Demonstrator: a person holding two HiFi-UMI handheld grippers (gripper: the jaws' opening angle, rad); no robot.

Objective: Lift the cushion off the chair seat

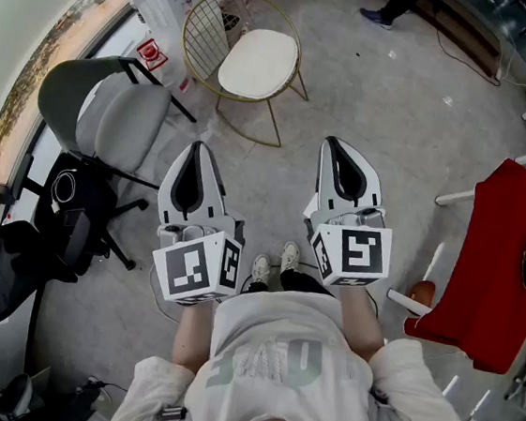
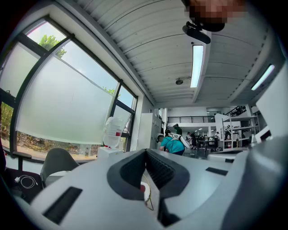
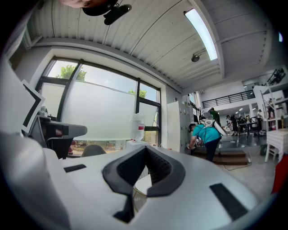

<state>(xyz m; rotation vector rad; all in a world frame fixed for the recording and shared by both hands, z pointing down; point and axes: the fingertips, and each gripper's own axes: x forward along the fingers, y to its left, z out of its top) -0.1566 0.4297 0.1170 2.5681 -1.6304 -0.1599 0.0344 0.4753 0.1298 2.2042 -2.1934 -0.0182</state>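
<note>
We hold left gripper (image 1: 197, 147) and right gripper (image 1: 337, 144) shut, empty, just aiming. The cushion (image 1: 257, 63) rests on the wire chair (image 1: 200, 26) seat, well ahead.

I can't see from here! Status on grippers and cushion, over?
Left gripper, right gripper shut, empty. Cushion on gold chair seat, untouched. Grey office chair left of path, not blocking.

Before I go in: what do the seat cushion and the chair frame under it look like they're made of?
The cushion looks like off-white fabric over soft padding: matte, rounded edges, no shine. The chair frame looks like thin metal rod and wire, gold-coloured: slim bars grid the back, legs are slender. Plated or painted, I can't tell.
</note>
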